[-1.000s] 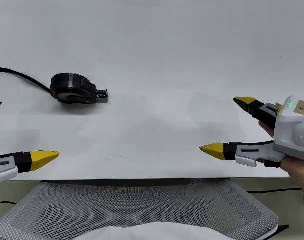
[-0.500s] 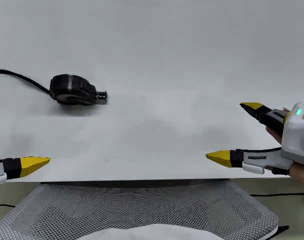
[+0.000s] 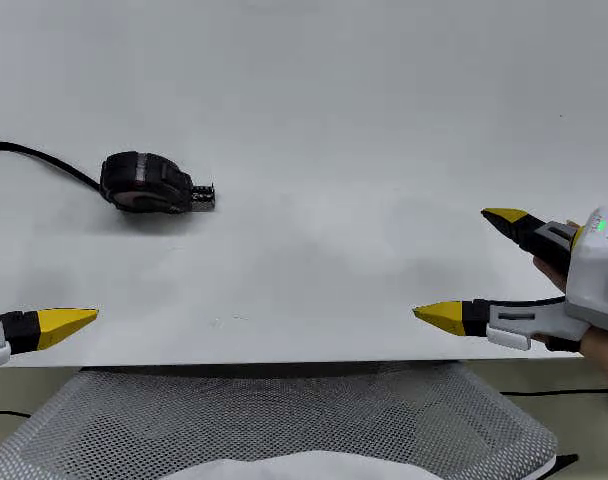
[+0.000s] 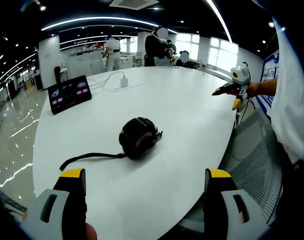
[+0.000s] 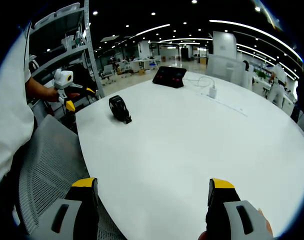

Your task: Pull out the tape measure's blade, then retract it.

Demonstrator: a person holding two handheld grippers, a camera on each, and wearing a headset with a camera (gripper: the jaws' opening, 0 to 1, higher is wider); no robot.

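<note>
A black tape measure lies on the white table at the left, its blade hook facing right and the blade drawn in. A black wrist strap trails off its left side. My left gripper stands open near the table's front edge, with the tape measure a good way ahead of it; one of its yellow fingertips shows at the lower left. My right gripper is open and holds nothing, far to the right of the tape measure.
A grey mesh chair sits just below the table's front edge. A dark tablet and a white charger with its cable lie at the far side. People stand beyond the table.
My right gripper has drifted a little right and down. My left gripper has drawn back to the left. The tape measure has stayed put.
</note>
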